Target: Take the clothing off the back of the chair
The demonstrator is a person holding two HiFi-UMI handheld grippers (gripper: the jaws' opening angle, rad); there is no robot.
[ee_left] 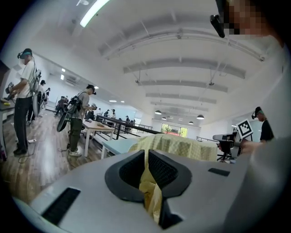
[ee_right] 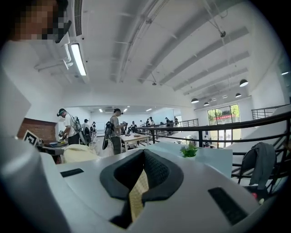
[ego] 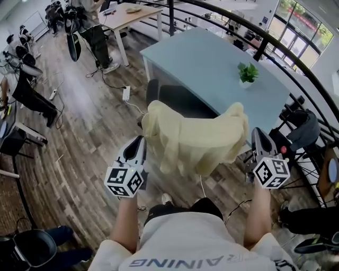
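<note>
A pale yellow garment (ego: 193, 138) hangs stretched in the air between my two grippers, above the black chair (ego: 177, 99) pushed up to the light blue table (ego: 212, 61). My left gripper (ego: 140, 143) is shut on the garment's left edge; in the left gripper view the yellow cloth (ee_left: 152, 193) is pinched between the black pads, and the rest of the garment (ee_left: 182, 145) spreads beyond them. My right gripper (ego: 256, 135) is shut on the right edge, with a strip of cloth (ee_right: 137, 191) clamped in its jaws. The chair's backrest is partly hidden behind the garment.
A small potted plant (ego: 247, 73) stands on the table. A black railing (ego: 275, 45) curves behind it. A second chair with a grey jacket (ego: 303, 129) is at the right. People stand near a wooden table (ego: 130, 16) at the back. A power strip (ego: 126, 93) lies on the wooden floor.
</note>
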